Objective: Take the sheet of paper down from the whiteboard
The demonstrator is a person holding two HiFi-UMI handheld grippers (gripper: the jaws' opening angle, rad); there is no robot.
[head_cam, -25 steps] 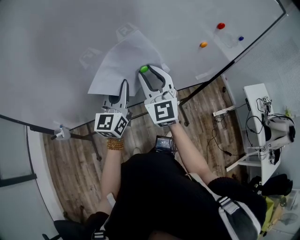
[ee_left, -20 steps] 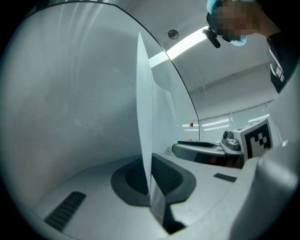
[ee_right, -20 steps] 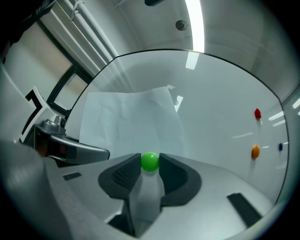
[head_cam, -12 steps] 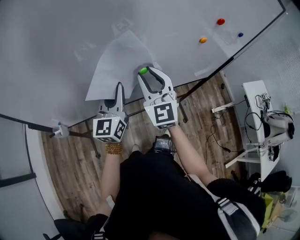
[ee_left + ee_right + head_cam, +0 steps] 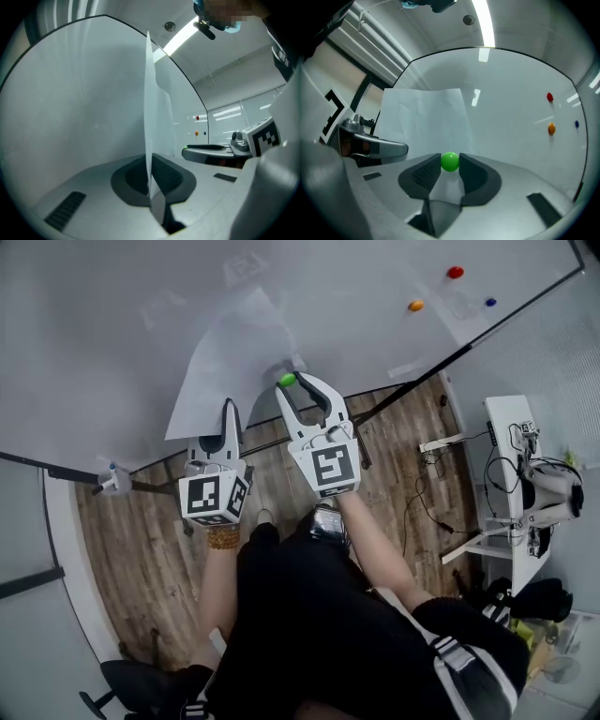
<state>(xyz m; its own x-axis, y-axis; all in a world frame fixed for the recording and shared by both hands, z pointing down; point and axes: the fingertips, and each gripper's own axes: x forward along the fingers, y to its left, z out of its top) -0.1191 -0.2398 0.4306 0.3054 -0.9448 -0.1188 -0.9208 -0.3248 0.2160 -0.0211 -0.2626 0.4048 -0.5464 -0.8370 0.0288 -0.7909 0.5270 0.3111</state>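
A person stands facing a whiteboard (image 5: 112, 334), seen from above, holding a two-jaw gripper in each hand and pointing both roughly level at the board. The sheet of paper (image 5: 234, 357) hangs on the board just ahead of the two grippers. The left gripper (image 5: 228, 411) has its jaws pressed together on the sheet's lower edge. In the left gripper view the paper runs edge-on straight between the pads and stands a little away from the board. This pinch seems meant to keep the sheet from dropping or sliding once its fastening is gone. The right gripper (image 5: 302, 383) is at the sheet's lower right corner, its jaws clamped on a small green magnet (image 5: 450, 161), one pad touching each side of the ball. The magnet appears to be what pins the paper, so it is gripped so that it can be pulled free. Whether it has left the board's surface cannot be told. A red magnet (image 5: 456, 272), an orange magnet (image 5: 415, 306) and a blue magnet (image 5: 490, 303) sit well apart to the right, holding nothing. The task looks partway along, with the sheet secured in one gripper and its fastener in the other.
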